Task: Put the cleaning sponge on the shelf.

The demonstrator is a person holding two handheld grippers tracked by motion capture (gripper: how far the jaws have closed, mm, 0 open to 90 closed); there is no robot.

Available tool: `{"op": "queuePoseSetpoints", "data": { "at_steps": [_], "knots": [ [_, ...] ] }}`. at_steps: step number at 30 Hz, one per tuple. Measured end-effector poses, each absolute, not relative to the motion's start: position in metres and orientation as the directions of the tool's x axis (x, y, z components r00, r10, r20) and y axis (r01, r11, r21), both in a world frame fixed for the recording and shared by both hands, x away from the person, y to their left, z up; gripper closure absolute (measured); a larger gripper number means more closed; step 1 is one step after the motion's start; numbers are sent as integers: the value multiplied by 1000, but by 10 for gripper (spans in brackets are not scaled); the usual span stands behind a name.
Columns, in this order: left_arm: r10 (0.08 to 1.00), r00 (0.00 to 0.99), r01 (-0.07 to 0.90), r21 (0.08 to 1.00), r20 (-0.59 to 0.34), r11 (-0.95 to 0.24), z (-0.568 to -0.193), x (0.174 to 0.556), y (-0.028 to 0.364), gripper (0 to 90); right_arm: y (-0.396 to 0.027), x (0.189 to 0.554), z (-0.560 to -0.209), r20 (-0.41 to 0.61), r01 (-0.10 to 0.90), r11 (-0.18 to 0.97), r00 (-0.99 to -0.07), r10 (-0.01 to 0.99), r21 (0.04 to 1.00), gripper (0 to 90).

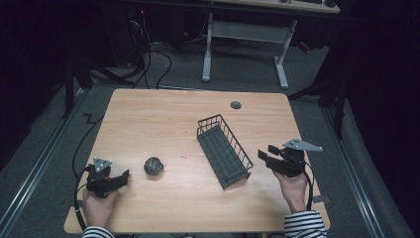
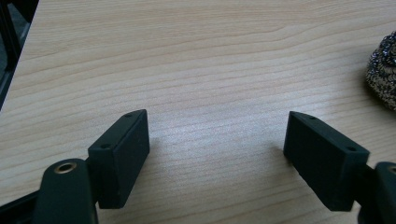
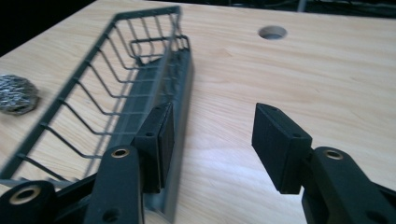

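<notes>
Wire basket [image 1: 224, 150] sits empty mid-table, just beside the right gripper [image 1: 265, 154], whose jaws stand apart with nothing between them. It looks light and stiff; gripping the top rim seems best. Left gripper [image 1: 120, 178], jaws apart, rests near the springy steel scourer [image 1: 154, 166], probably featherlight.

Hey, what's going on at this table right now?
A person sits at a wooden table with a two-jaw gripper in each hand. The right gripper is open beside the near end of a dark wire basket, holding nothing. The left gripper is open and empty too, low over the table with a steel wool ball lying just beyond it. The basket has nothing in it.
</notes>
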State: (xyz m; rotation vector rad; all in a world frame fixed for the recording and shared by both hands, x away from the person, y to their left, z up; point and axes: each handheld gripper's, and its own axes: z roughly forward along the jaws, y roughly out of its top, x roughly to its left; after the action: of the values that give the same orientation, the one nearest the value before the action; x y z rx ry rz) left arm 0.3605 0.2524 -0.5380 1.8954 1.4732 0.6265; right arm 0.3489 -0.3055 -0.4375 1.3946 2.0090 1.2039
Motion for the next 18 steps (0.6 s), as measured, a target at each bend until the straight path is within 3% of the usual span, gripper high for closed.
{"op": "queuePoseSetpoints", "data": {
  "at_steps": [18],
  "knots": [
    [967,255,657,737,-18,-160,-538,361,252,228,-343,330,-497,149,603,37,-255,955,797,471]
  ]
}}
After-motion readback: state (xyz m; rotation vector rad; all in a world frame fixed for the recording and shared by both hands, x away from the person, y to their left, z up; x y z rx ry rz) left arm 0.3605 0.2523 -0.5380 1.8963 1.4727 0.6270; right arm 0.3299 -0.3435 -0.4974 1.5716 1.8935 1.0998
